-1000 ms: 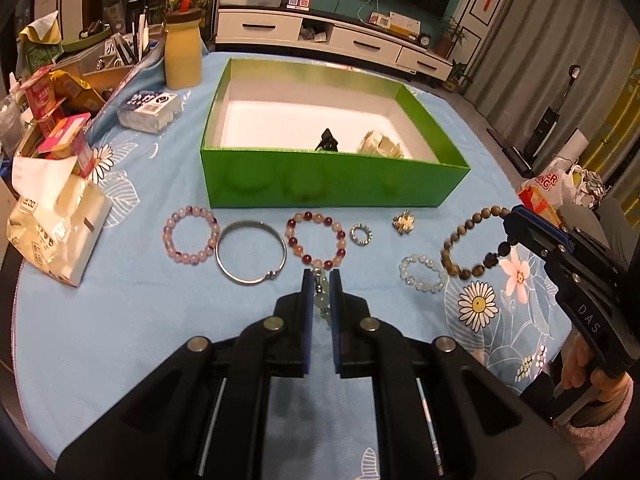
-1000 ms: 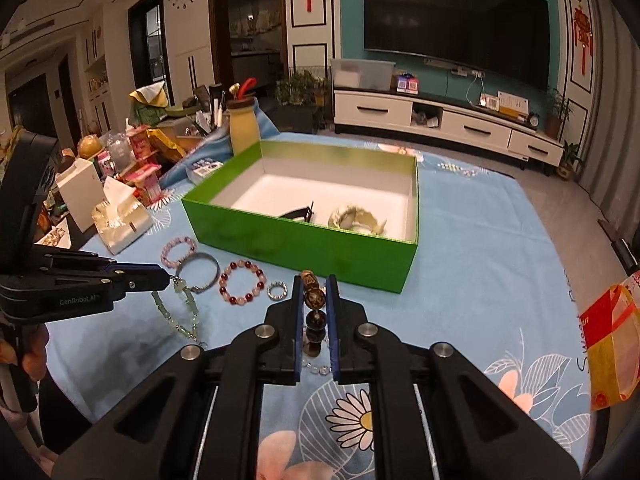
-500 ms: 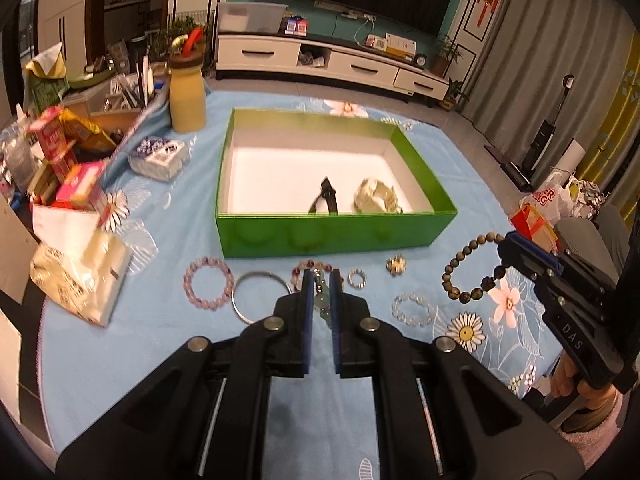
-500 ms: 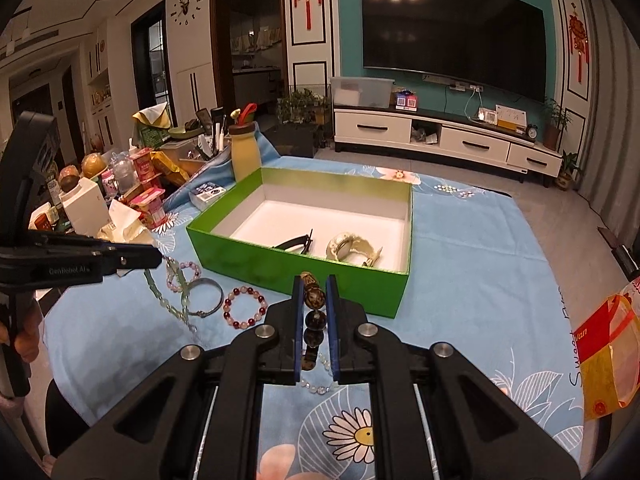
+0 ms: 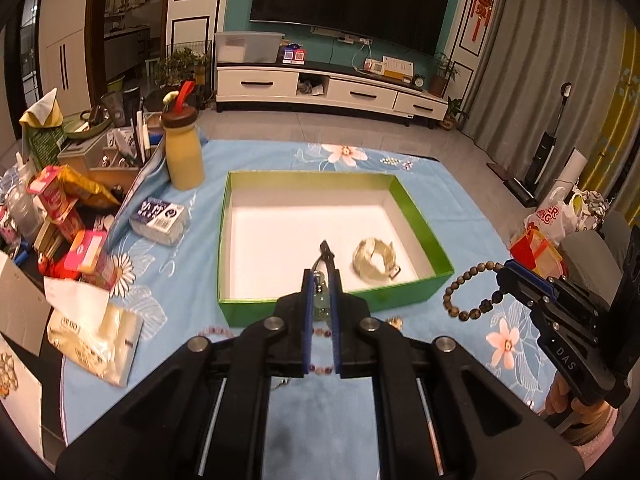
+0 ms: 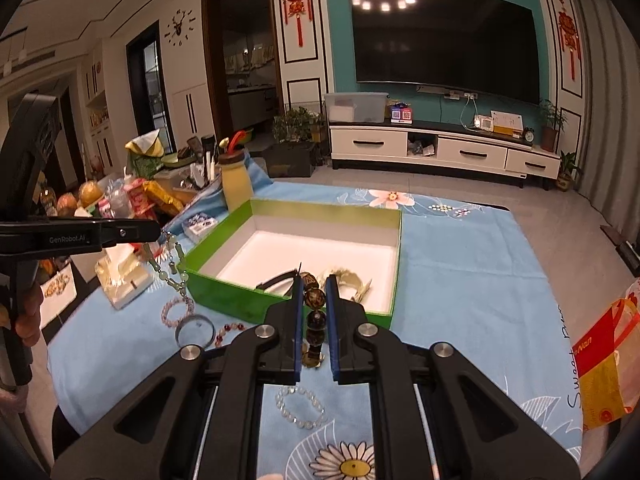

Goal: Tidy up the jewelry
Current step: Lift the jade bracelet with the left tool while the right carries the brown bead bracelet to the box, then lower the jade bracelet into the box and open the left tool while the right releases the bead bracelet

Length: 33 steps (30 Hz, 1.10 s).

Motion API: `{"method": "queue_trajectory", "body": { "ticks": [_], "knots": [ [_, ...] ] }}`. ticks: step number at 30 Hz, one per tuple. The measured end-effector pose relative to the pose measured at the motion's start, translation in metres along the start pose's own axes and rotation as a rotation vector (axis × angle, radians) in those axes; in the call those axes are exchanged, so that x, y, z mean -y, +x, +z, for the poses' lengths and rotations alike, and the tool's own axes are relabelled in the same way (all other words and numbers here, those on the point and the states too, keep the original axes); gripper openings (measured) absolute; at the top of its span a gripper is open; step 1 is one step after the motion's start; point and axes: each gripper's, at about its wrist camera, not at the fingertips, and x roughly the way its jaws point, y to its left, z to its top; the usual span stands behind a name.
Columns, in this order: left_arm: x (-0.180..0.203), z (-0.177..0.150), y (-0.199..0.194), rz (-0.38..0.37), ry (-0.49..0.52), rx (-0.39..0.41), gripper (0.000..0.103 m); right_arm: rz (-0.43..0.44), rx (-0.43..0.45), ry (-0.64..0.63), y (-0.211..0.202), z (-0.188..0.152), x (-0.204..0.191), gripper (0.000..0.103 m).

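My left gripper [image 5: 320, 276] is shut on a pale green bead chain [image 5: 320, 304]; in the right wrist view that chain [image 6: 173, 266] dangles from its tip [image 6: 154, 232], above the table and left of the green box [image 6: 232, 296]. Held up in the air, my right gripper [image 6: 313, 280] is shut on a dark brown bead bracelet [image 6: 314, 300]. That bracelet [image 5: 468, 292] hangs to the right of the box [image 5: 248, 312]. Inside the box lie a black clip [image 5: 326, 252] and a pale bangle [image 5: 374, 258].
On the blue cloth before the box lie a pink bead bracelet [image 6: 176, 312], a silver bangle [image 6: 195, 332], a red bead bracelet [image 6: 230, 330] and a white bead bracelet [image 6: 300, 406]. A yellow bottle [image 5: 184, 156], tissue pack [image 5: 96, 340] and snack clutter [image 5: 60, 208] crowd the left.
Both grippers have risen with their jewelry and tilted up. The green chain has come off the cloth; the box now sits nearer both grippers' fingertips.
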Motion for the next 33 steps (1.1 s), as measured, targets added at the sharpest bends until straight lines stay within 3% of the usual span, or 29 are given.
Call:
{"method": "queue_trajectory", "body": {
  "ticks": [11, 28, 33],
  "knots": [
    [-0.001, 0.037, 0.033, 0.035, 0.019, -0.010, 0.007, -0.035, 0.023, 0.018, 0.023, 0.033, 0.021, 0.010],
    [-0.027, 0.078, 0.109, 0.115, -0.014, -0.029, 0.007, -0.074, -0.038, -0.009, 0.105, 0.066, 0.030, 0.010],
    [-0.036, 0.083, 0.135, 0.136, -0.021, -0.066, 0.007, -0.080, -0.060, -0.011, 0.129, 0.075, 0.033, 0.010]
  ]
}}
